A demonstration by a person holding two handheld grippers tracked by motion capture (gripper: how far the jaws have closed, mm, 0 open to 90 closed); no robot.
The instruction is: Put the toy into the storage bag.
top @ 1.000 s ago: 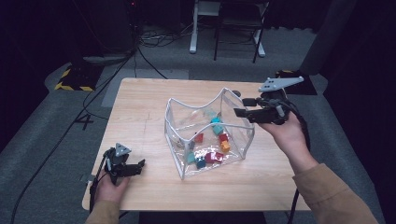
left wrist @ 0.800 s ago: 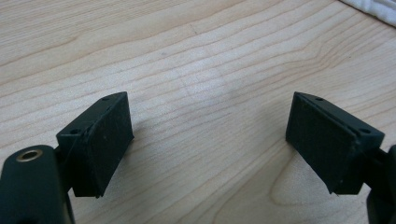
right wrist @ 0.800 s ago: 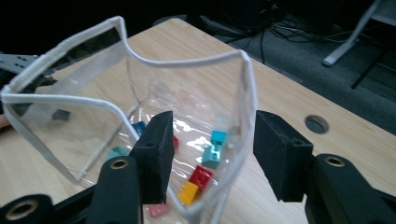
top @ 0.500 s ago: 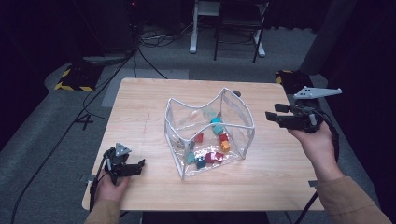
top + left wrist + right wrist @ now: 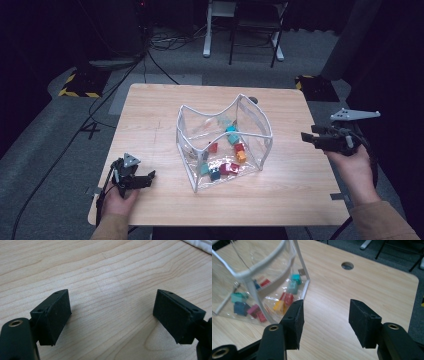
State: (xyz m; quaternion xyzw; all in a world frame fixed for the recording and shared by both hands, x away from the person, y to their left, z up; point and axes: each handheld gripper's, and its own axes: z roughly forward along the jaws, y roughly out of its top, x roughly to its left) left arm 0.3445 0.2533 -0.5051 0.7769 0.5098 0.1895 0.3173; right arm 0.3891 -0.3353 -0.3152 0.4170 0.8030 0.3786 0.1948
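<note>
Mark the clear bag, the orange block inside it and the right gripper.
clear bag (image 5: pixel 223 107): high view, white top rim at the back.
orange block (image 5: pixel 241 156): high view, its top face.
right gripper (image 5: pixel 306 138): high view, between the open jaw tips.

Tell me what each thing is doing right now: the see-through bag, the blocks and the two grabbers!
Clear bag: upright on the table, top open, nobody touching it.
Coloured blocks: loose on the bag's floor.
Left gripper: open, empty, low over bare wood.
Right gripper: open, empty, beside the bag.
</note>
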